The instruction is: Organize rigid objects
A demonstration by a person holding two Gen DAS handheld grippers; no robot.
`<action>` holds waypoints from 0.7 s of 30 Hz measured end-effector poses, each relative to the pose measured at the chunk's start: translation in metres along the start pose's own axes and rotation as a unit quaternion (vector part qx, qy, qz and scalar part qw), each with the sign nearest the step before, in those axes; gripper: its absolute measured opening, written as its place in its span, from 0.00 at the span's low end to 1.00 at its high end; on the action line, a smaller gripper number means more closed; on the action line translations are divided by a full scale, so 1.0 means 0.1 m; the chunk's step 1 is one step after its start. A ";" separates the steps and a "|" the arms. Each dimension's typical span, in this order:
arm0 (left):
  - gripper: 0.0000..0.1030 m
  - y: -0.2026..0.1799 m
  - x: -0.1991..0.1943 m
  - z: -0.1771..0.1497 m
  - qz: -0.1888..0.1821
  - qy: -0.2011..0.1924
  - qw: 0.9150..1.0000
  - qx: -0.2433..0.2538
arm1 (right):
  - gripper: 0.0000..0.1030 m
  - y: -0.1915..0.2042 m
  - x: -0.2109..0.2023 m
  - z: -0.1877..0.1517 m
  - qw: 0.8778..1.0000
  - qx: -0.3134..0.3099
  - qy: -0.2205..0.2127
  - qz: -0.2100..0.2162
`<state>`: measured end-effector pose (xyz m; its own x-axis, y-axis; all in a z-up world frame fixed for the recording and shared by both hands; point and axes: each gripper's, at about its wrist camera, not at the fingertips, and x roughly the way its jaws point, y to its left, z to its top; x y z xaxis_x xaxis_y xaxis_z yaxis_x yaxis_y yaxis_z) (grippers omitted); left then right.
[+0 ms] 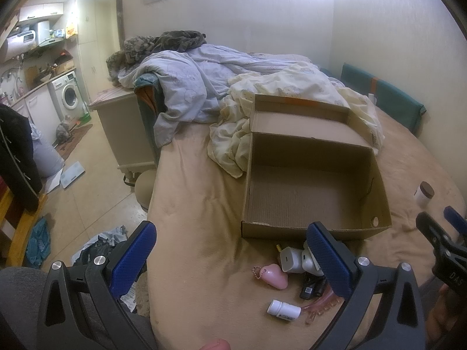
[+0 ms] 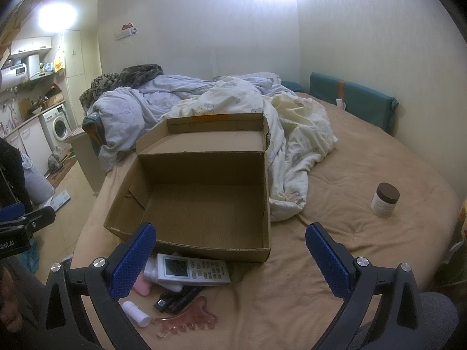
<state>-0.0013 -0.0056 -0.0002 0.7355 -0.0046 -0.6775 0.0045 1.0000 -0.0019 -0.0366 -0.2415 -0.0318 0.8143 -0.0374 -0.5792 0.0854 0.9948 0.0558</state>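
Both the left gripper (image 1: 230,258) and the right gripper (image 2: 230,258) hover with jaws spread wide, holding nothing. On the bed (image 2: 335,250), an empty cardboard box (image 2: 204,204) sits open. Just before its near wall lie a remote (image 2: 191,271), a white bottle (image 2: 135,313) and a pink comb (image 2: 189,318). A brown-lidded jar (image 2: 385,199) stands well apart.

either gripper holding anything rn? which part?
Nothing held. Left gripper and right gripper both open, empty, above the tan bedsheet near the brown cardboard box.
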 end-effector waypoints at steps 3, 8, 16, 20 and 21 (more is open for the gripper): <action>1.00 0.00 0.00 0.00 0.000 0.000 1.000 0.000 | 1.00 0.00 0.00 0.00 1.000 -0.001 -0.001 0.000; 1.00 0.00 0.00 0.00 0.000 0.000 1.000 0.000 | 1.00 0.00 0.00 0.00 1.000 0.000 0.000 0.000; 1.00 -0.02 0.00 -0.01 0.001 0.000 1.000 0.001 | 1.00 0.00 0.00 0.00 1.000 -0.001 0.000 -0.001; 1.00 0.00 0.00 -0.01 0.001 -0.001 1.000 0.001 | 1.00 0.01 0.01 0.00 1.000 0.000 0.000 -0.001; 1.00 0.00 0.00 0.00 0.001 -0.001 1.000 0.001 | 1.00 0.01 0.01 0.00 1.000 -0.001 0.000 0.000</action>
<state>-0.0016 -0.0052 0.0001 0.7370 -0.0029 -0.6758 0.0044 1.0000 0.0005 -0.0361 -0.2405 -0.0322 0.8146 -0.0383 -0.5788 0.0855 0.9949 0.0544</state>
